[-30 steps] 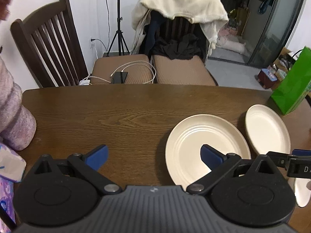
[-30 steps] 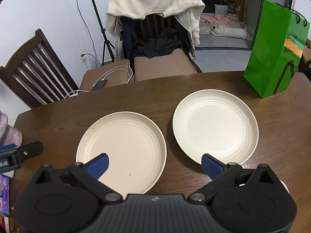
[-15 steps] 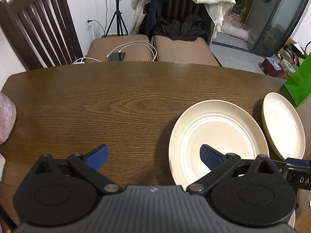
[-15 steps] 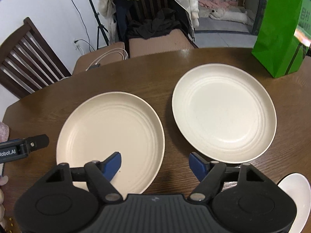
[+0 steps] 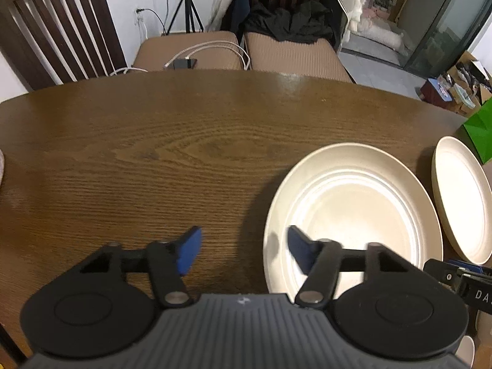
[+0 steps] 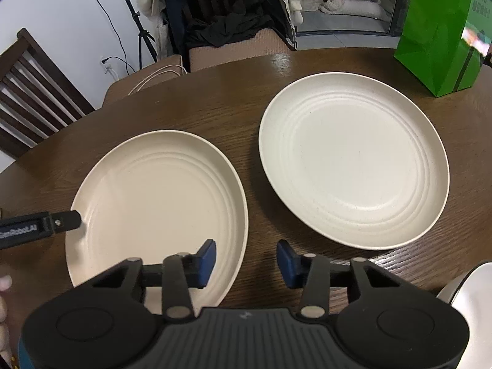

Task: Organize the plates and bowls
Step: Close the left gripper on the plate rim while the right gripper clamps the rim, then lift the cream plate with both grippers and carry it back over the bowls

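Two cream plates lie side by side on the brown wooden table (image 6: pixel 215 104): the left plate (image 6: pixel 160 203) at lower left of the right wrist view, the right plate (image 6: pixel 353 160) at centre right, both holding nothing. The left gripper (image 5: pixel 244 247) and right gripper (image 6: pixel 246 261) are closing, each straddling the left plate's opposite rims without pressing. A white dish (image 6: pixel 473 301) is cut off at lower right; a green bag (image 6: pixel 439 30) stands upper right.

On the brown wooden table (image 6: pixel 233 92) there are two round cream plates with ringed insides, one at the lower left (image 6: pixel 160 203) and one at the upper right (image 6: pixel 353 160), one green paper bag (image 6: pixel 439 30) at the upper right corner, and two dark wooden chairs behind.
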